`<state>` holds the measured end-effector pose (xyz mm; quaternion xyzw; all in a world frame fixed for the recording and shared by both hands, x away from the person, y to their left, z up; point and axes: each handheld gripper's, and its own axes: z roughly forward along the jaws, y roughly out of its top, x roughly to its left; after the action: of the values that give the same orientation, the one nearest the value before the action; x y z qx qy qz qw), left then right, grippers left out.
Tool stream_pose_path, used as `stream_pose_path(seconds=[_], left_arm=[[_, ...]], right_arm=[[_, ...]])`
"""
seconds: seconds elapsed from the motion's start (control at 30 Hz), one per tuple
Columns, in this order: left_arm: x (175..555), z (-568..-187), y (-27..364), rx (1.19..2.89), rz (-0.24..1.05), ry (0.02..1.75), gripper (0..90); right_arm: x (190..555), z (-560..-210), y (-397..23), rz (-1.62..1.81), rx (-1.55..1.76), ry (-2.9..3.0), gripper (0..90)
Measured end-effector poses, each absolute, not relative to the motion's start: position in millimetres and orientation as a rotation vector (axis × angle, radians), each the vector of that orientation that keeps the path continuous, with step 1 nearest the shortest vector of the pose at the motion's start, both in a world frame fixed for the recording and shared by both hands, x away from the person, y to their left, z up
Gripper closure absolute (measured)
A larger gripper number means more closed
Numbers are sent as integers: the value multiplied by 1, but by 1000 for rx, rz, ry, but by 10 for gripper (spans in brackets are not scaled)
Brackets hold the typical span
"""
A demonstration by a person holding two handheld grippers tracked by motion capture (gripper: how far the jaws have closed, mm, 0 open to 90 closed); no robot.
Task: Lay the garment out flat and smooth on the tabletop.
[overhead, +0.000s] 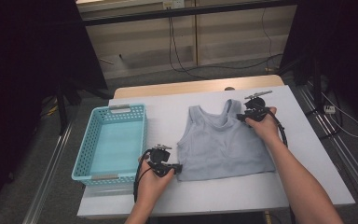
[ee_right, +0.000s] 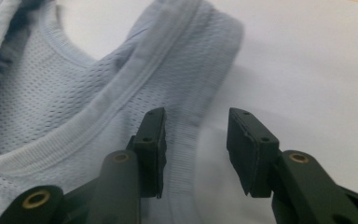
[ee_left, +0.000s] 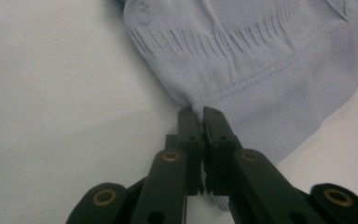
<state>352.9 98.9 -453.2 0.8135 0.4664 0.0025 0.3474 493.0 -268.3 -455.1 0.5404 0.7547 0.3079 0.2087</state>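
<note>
On the surface (overhead: 223, 186) my left gripper (ee_left: 199, 114) pinches the soft, floppy top's (overhead: 223, 144) hem corner, while my right gripper (ee_right: 196, 140) hangs half-open astride its strap (ee_right: 186, 60).

Basket (overhead: 110, 142) on the table's (overhead: 242, 193) left, top (overhead: 223, 142) flat beside it — right, near the centre.

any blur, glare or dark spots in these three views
High view: evenly lit table, room edges nearly black, no glare. Left gripper view: sharp on the top pinched by the left gripper, near parts soft. Right gripper view: right gripper and strap edge slightly blurred; soft shadow beside the strap.
</note>
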Motion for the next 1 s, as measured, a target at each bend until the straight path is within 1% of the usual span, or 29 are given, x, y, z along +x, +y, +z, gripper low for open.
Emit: stream_pose_path(seconds=[0.23,0.3,0.33,0.37,0.4,0.43,0.47,0.53,0.63,0.8,0.9,1.0], left_arm=[[353,-453,99,2113,11,1209,869],[352,-453,99,2114,13,1209,869],[352,-453,99,2113,15,1209,869],[352,-453,98,2112,16,1210,869],[352,-454,98,2111,16,1210,869],[352,-454,99,2111,15,1210,870],[352,-454,99,2109,14,1211,870],[352,-454,99,2108,10,1214,870],[353,-454,99,2109,7,1213,870],[352,-454,99,2101,6,1215,871],[352,-453,99,2108,15,1209,871],[352,-454,99,2107,15,1213,870]], right_arm=[[498,-462,-253,872,1463,2140,557],[498,-464,-250,870,1455,2134,563],[499,-464,-249,874,1443,2134,581],[499,-464,-248,869,1427,2144,632],[499,-464,-247,881,1410,2162,733],[499,-465,-248,906,1412,2170,792],[500,-465,-248,912,1423,2162,820],[499,-464,-248,906,1420,2158,843],[495,-460,-253,794,1413,2110,849],[492,-453,-279,772,1462,2065,851],[492,-456,-277,787,1461,2067,846],[492,-456,-269,786,1420,2077,773]])
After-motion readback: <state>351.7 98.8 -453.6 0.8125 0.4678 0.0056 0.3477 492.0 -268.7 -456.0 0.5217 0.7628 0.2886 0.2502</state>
